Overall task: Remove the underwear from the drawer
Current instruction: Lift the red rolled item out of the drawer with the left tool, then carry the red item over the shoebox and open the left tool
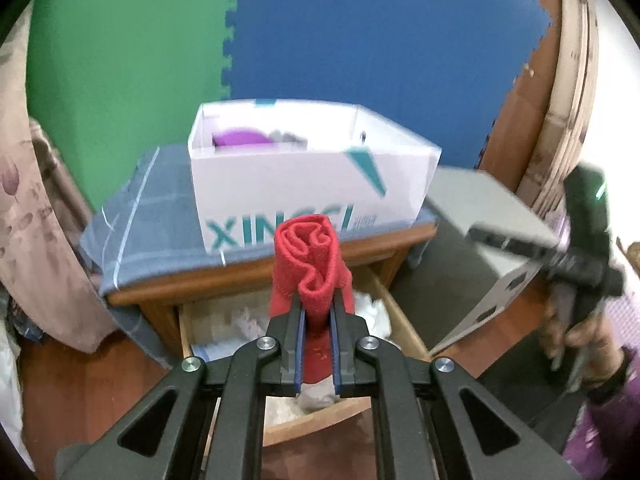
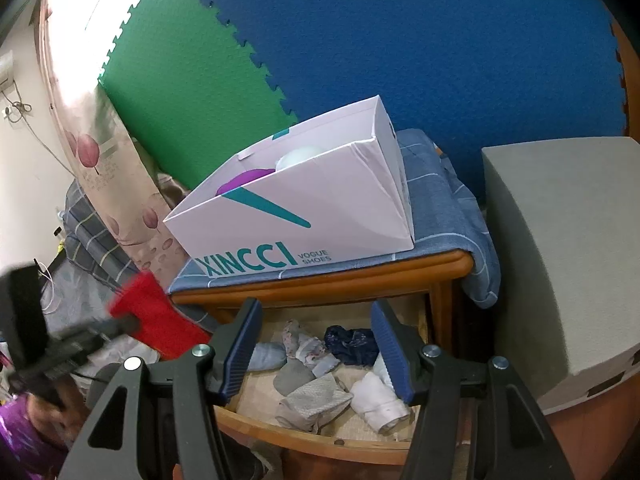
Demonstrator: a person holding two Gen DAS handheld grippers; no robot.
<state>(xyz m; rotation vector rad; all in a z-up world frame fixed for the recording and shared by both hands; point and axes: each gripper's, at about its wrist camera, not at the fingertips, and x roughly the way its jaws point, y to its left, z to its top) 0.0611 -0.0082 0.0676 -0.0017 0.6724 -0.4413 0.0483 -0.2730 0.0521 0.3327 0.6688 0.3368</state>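
Underwear [image 1: 310, 268], red and rolled, is clamped in your left gripper [image 1: 316, 344]; your right gripper [image 2: 316, 354] gapes empty, drawer [image 2: 320, 436] at six o'clock.

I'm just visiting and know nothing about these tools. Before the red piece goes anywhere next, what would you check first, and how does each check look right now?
1. Left gripper pinches the red underwear firmly: ok, jaws shut on the fabric.
2. Garment is clear of the drawer: ok, in the right wrist view it hangs above and to the left of it.
3. White shoe box on the cabinet has room: ok, open top, only a purple item and a pale one visible inside.
4. Right gripper is out of the way: ok, open and empty over the drawer.
5. Nothing else caught in the red cloth: cannot tell, its underside is hidden.
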